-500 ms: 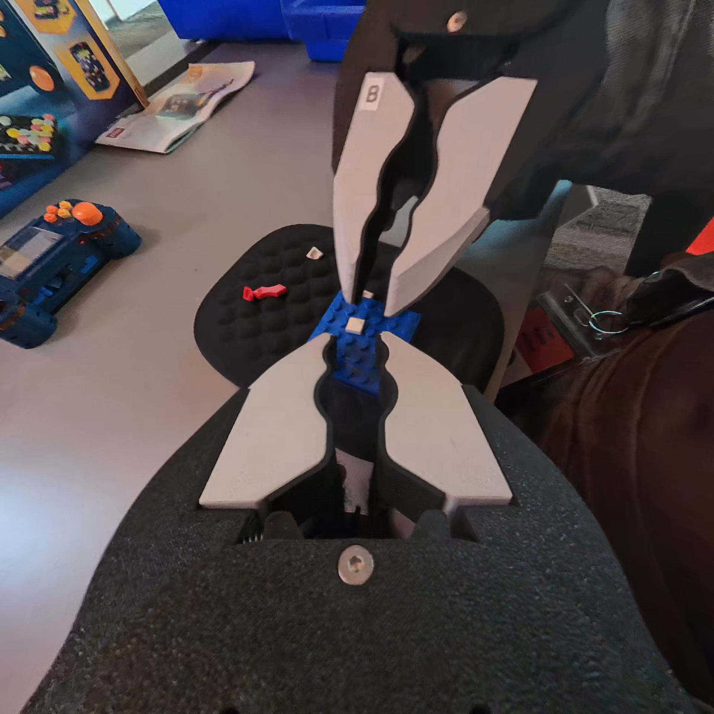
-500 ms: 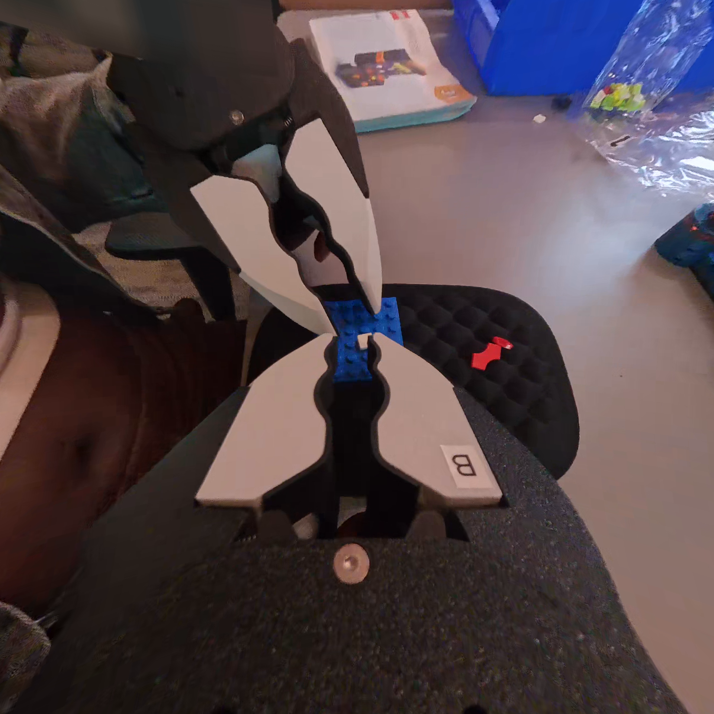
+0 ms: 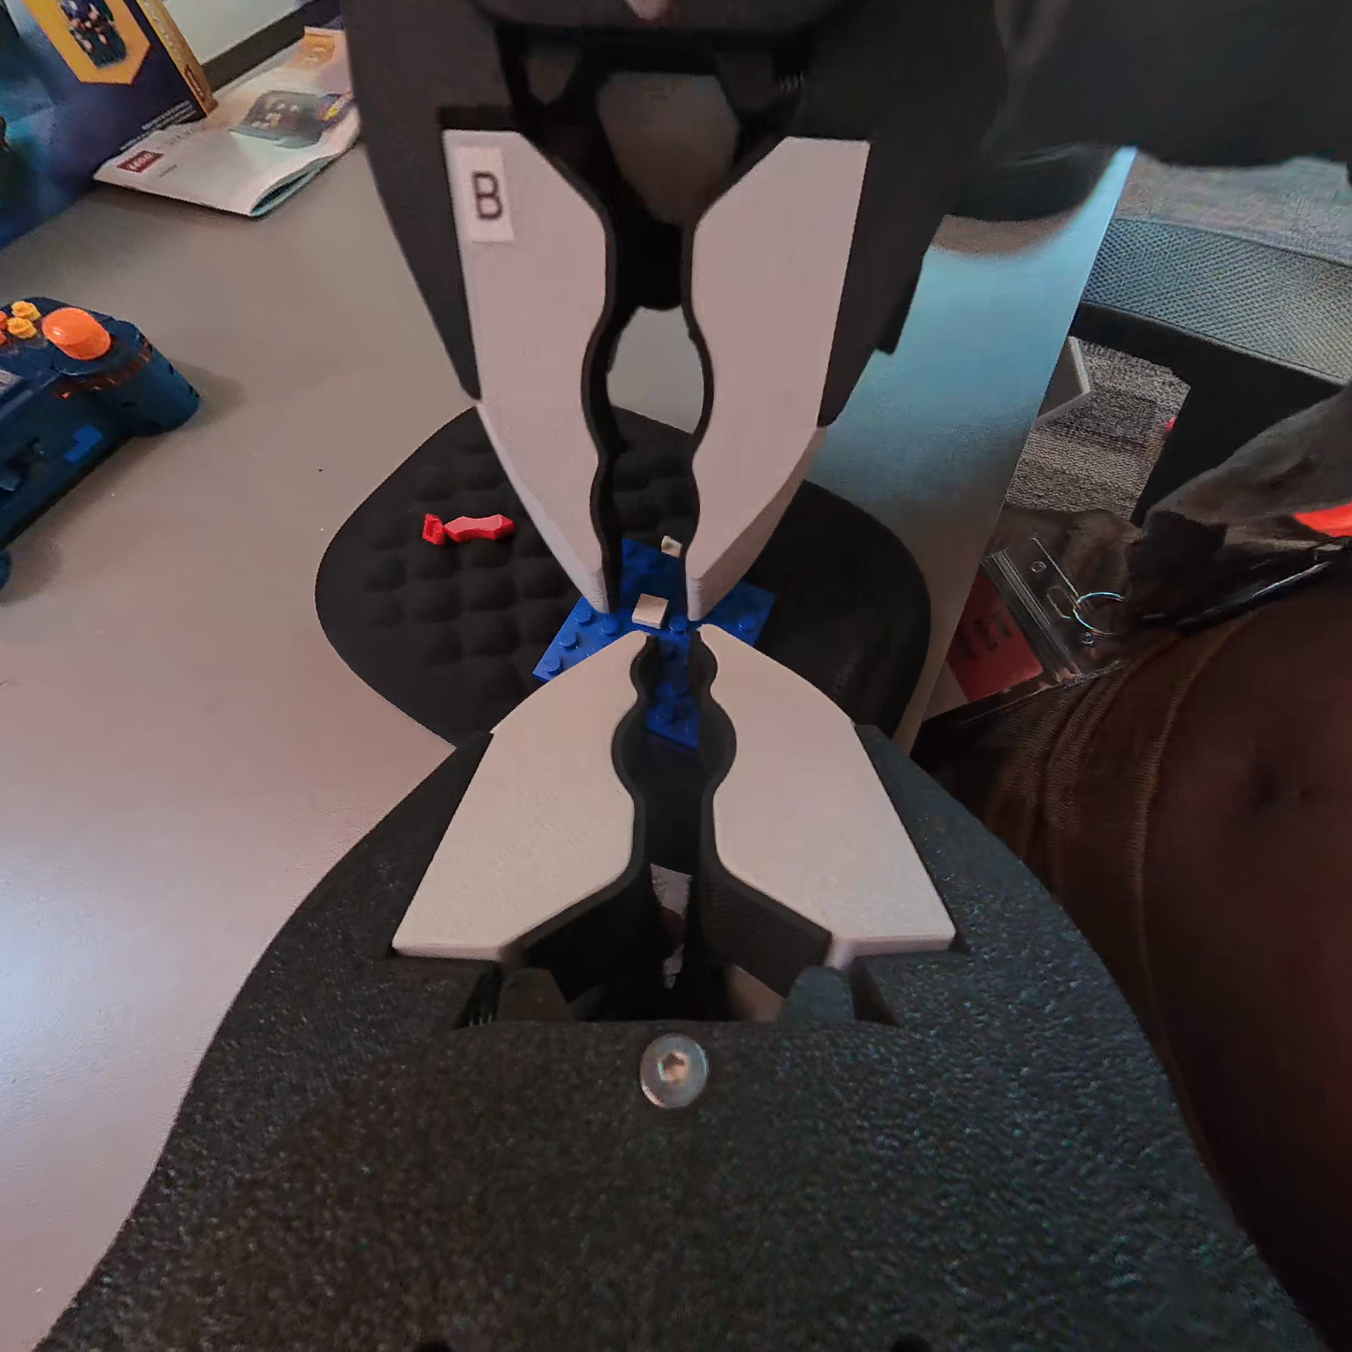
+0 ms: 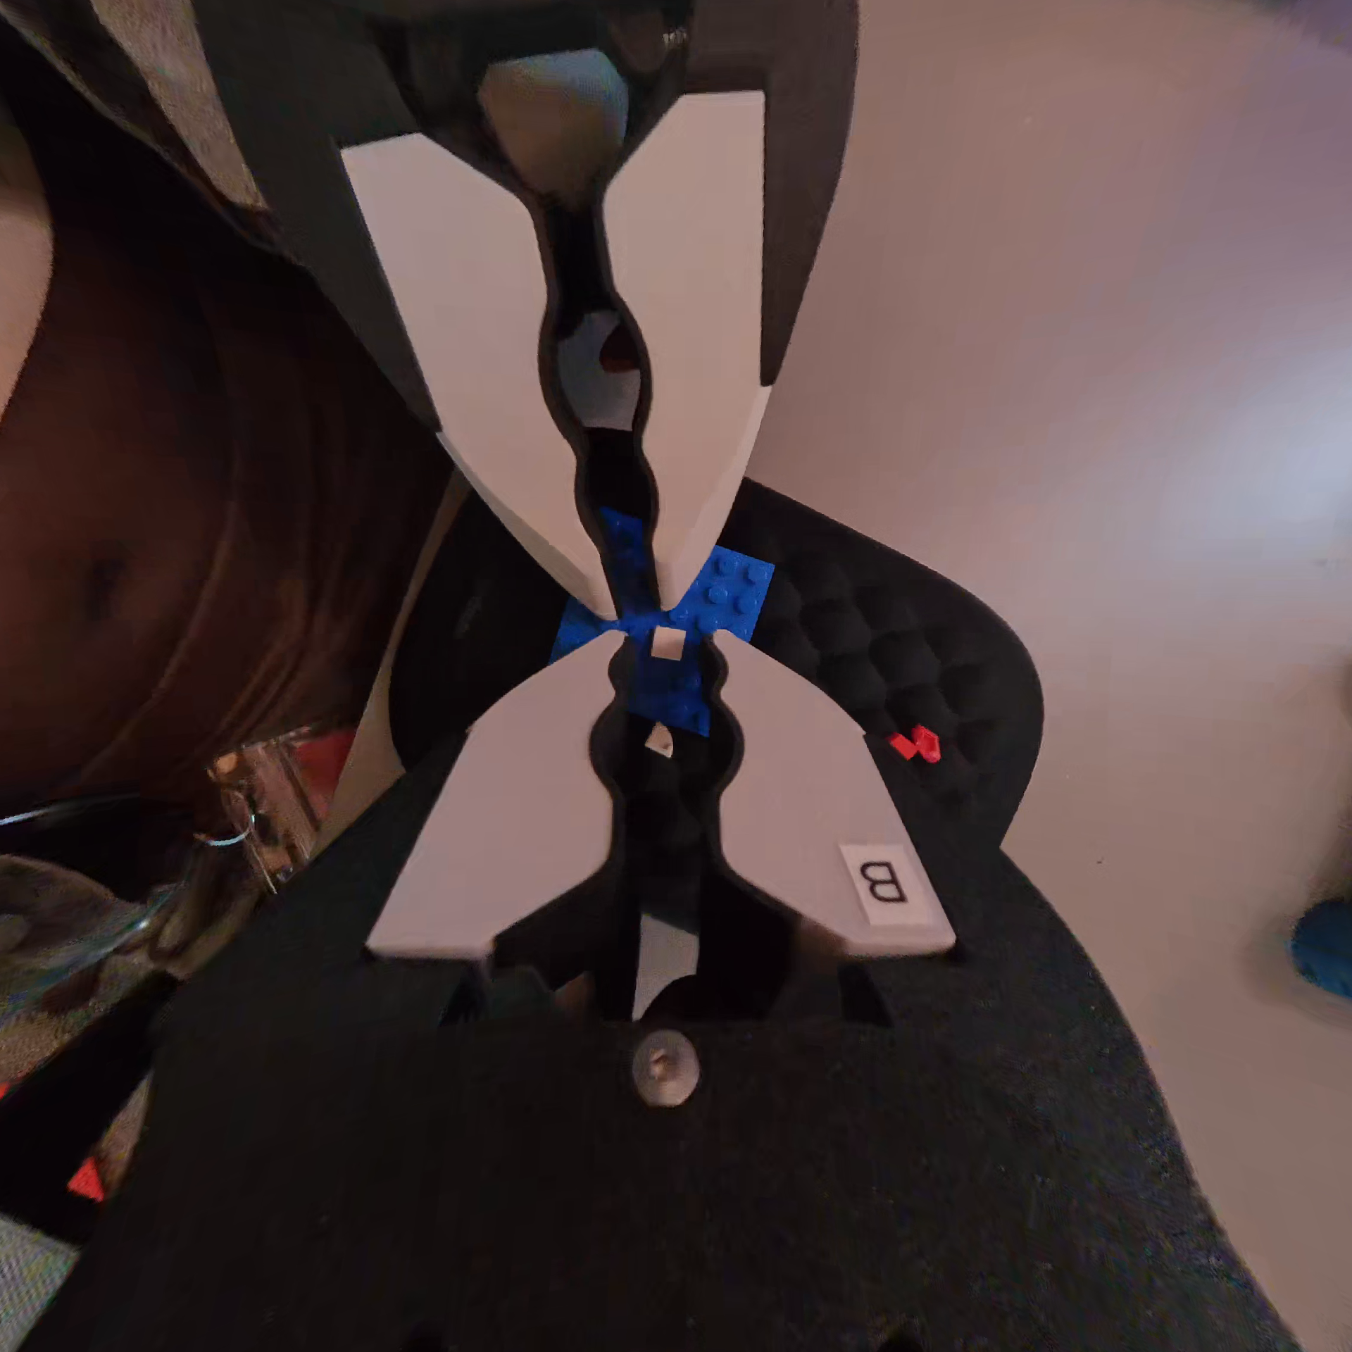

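A grey table (image 3: 183, 768) is seen carrying all items, with a person's dark clothing beyond its right edge in the left wrist view. A black dimpled mat (image 3: 439, 607) lies at that edge of the table. A dark blue brick-built controller (image 3: 66, 410) with orange buttons is placed near the table's left edge, and a booklet (image 3: 227, 161) and a printed box (image 3: 88, 66) lie toward the far left corner. On the mat, near its middle, a blue studded plate (image 3: 585, 644) is found lying flat. The left gripper (image 3: 669, 636) is positioned over the plate's near part, its fingertips set a narrow gap apart with the plate visible between them; whether the plate is pinched cannot be told. The right gripper (image 4: 662, 647), facing it from the opposite side, is held with its tips spread slightly, standing to either side of a small pale tile (image 4: 667, 645) that sits on the plate; contact with the tile cannot be confirmed. The tips of the two grippers are nearly touching over the plate. A small red piece (image 3: 468, 527) lies on the mat toward its left edge, well apart from the plate. A second pale chip (image 3: 670, 543) is seen just beyond the plate's far edge.
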The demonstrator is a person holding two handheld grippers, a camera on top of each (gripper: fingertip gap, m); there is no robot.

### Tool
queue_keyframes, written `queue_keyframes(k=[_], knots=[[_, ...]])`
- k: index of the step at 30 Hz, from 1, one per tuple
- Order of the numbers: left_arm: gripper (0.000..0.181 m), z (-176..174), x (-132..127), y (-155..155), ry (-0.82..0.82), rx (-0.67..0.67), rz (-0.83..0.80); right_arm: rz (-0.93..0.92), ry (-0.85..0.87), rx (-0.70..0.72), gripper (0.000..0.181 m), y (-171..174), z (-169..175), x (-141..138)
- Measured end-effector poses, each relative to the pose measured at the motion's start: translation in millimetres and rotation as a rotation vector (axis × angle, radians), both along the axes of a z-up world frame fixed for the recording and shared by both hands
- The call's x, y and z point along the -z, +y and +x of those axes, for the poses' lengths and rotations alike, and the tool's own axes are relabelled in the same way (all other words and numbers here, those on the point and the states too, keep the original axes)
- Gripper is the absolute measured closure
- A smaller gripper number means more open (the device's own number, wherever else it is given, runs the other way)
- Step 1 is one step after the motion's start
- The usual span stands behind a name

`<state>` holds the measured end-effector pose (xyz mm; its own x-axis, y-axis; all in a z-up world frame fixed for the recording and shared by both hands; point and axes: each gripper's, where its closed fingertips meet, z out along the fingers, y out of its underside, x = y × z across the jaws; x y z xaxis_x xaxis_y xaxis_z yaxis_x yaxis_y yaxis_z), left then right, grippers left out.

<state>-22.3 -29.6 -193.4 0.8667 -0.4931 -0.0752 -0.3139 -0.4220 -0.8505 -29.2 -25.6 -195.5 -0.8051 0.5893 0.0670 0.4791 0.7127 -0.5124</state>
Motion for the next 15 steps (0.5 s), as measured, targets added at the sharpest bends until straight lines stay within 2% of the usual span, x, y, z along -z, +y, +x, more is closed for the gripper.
queue_keyframes(k=[3, 7, 15], knots=[[0.176, -1.3, 0.7, 1.7, 0.023, -0.017, 0.009, 0.114, -0.043, -0.099, 0.164, -1.8, 0.1, 1.1], [0.176, -1.4, 0.9, 1.6, 0.019, -0.015, 0.007, 0.141, -0.095, -0.149, 0.17, -3.0, 0.3, 1.4], [0.176, -1.4, 1.8, 1.9, 0.038, -0.019, 0.013, 0.169, -0.14, -0.151, 0.173, -2.9, -0.6, 2.6]])
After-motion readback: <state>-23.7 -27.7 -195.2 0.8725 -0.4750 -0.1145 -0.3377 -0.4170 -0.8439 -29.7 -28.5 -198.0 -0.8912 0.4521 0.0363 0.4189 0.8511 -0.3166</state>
